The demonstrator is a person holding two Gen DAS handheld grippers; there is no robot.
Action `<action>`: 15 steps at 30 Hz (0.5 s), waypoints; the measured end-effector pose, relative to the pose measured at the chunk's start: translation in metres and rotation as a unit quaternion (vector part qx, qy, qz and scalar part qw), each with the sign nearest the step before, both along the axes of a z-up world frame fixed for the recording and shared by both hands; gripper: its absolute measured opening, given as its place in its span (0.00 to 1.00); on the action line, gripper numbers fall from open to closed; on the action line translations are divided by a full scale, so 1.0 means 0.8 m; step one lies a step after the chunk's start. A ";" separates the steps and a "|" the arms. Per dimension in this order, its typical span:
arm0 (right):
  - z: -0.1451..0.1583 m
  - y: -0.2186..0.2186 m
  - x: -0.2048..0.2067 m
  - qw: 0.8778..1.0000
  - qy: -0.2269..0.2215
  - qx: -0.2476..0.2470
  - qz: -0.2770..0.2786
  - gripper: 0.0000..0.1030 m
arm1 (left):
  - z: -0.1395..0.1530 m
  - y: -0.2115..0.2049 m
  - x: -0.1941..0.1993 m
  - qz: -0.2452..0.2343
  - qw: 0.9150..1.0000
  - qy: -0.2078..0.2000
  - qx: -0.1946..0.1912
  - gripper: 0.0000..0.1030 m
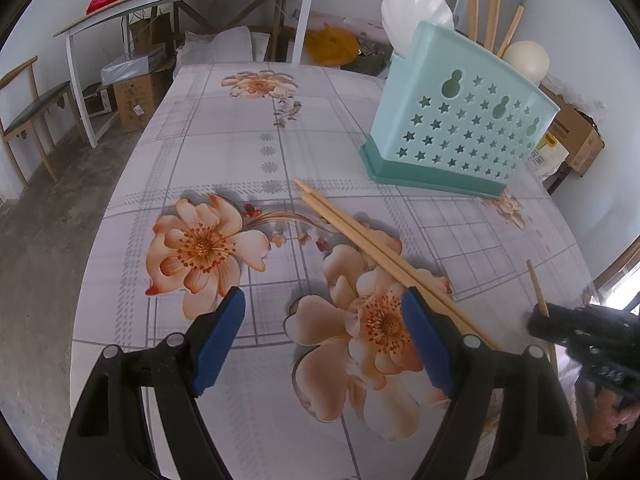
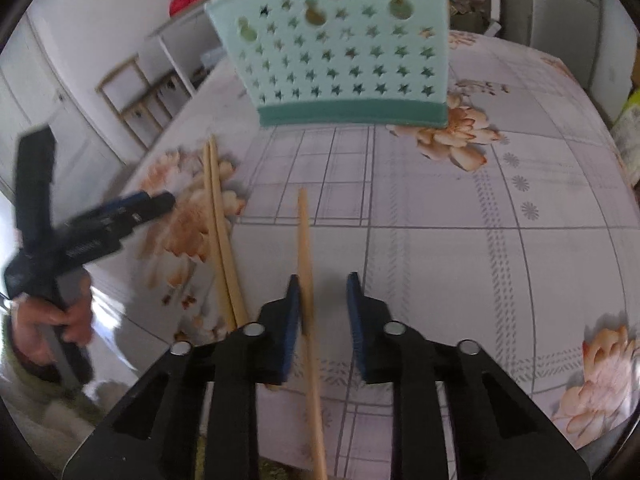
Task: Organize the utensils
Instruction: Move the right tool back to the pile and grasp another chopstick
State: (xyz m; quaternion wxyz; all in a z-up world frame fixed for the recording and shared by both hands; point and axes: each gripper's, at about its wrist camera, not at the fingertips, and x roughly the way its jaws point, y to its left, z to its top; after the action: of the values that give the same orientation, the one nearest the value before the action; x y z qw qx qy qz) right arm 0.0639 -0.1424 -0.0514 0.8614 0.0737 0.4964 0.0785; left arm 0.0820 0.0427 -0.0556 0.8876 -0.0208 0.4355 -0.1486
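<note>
Chopstick (image 2: pixel 306 264) lies lengthwise between the parted right claw (image 2: pixel 324 312), tip toward holder (image 2: pixel 340 52); left claw (image 1: pixel 322 336) wide.

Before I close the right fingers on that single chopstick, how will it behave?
The single chopstick looks thin, straight and stiff, so it probably won't bend. It lies against one pad of the open right gripper, so closing may nudge or roll it sideways first. Gripped near one end, the long free length may pivot or droop.
</note>
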 end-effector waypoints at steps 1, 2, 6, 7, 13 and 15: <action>0.001 0.002 0.001 1.000 0.001 -0.001 0.003 0.18 | 0.000 0.000 0.000 0.000 1.000 0.000 0.000 0.76; 0.003 0.002 0.003 1.000 0.002 0.007 0.005 0.18 | 0.000 0.001 0.000 0.001 1.000 0.000 0.000 0.76; 0.004 0.002 0.007 1.000 0.008 0.009 0.006 0.18 | -0.001 0.004 0.000 0.003 1.000 0.001 -0.003 0.76; 0.000 0.002 0.009 1.000 0.013 0.006 0.007 0.18 | -0.002 0.004 0.001 0.003 1.000 0.002 -0.003 0.76; -0.001 0.010 0.017 1.000 0.012 -0.009 0.011 0.05 | -0.002 0.000 0.000 -0.005 1.000 0.002 -0.004 0.76; 0.002 0.006 0.018 1.000 0.008 -0.005 0.006 0.05 | -0.001 0.000 -0.001 -0.007 1.000 0.001 -0.005 0.76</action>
State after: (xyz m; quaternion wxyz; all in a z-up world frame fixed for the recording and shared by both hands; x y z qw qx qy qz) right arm 0.0779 -0.1376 -0.0497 0.8573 0.0670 0.5041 0.0804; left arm 0.0815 0.0425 -0.0564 0.8859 -0.0224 0.4359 -0.1572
